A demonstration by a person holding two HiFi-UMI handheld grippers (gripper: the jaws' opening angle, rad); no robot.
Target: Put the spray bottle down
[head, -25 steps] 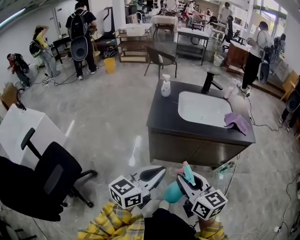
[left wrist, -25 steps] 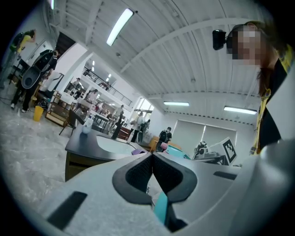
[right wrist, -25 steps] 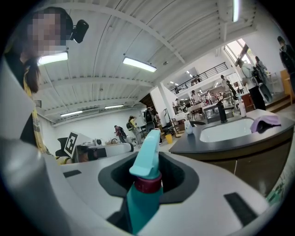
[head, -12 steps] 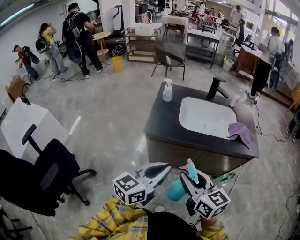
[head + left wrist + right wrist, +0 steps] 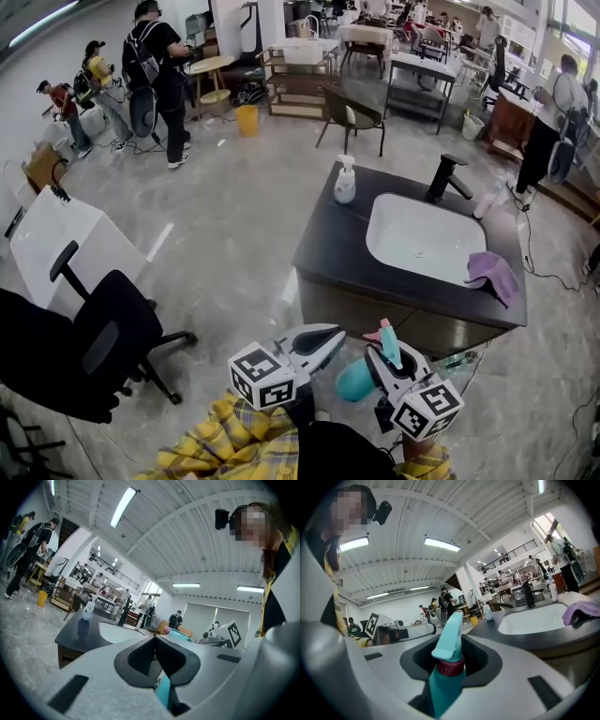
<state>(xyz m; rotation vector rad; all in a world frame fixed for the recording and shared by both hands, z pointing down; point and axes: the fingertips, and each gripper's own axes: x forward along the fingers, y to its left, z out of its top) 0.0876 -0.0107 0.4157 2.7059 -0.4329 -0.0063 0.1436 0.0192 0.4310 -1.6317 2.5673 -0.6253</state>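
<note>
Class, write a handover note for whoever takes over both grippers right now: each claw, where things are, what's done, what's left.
Right claw: shut on the teal spray bottle, held in the air short of the counter.
Left claw: shut, empty, beside it.
Dark counter with a sink lies ahead; white pump bottle at its far left corner, purple cloth at the basin's right edge.
Done: bottle in hand.
Left: set it down, probably on bare counter, then open the claw.

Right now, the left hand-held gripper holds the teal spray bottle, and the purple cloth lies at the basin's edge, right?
No: the right hand-held gripper holds the teal spray bottle, as the right gripper view shows. The purple cloth does lie at the basin's edge.
</note>
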